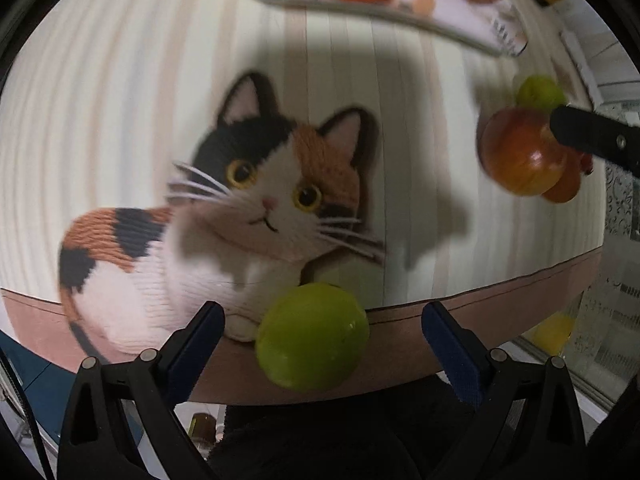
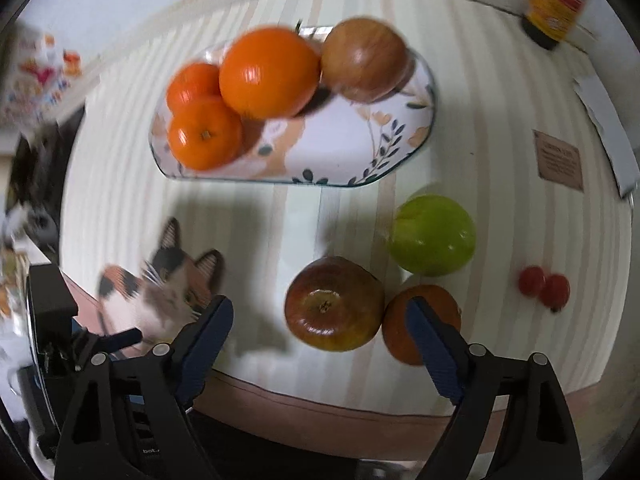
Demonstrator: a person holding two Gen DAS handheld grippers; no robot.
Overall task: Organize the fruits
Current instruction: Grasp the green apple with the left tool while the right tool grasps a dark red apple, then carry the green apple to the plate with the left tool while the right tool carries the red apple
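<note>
A floral plate (image 2: pixel 344 152) holds three oranges (image 2: pixel 268 72) and a brownish apple (image 2: pixel 364 60); its rim also shows in the left wrist view (image 1: pixel 440 20). My left gripper (image 1: pixel 323 330) is open, its jaws either side of a green apple (image 1: pixel 312 336) at the table's near edge. My right gripper (image 2: pixel 320 322) is open above a red apple (image 2: pixel 334 304), with an orange (image 2: pixel 420 320) behind its right finger. Another green apple (image 2: pixel 434 234) and two cherry tomatoes (image 2: pixel 544 288) lie to the right. The red apple (image 1: pixel 520 152) also shows in the left wrist view.
A striped tablecloth with a calico cat picture (image 1: pixel 248 184) covers the table. A yellow-labelled jar (image 2: pixel 556 0) stands at the far right corner. A brown card (image 2: pixel 558 160) and white paper (image 2: pixel 608 132) lie on the right. The table's brown edge (image 2: pixel 320 400) runs close in front.
</note>
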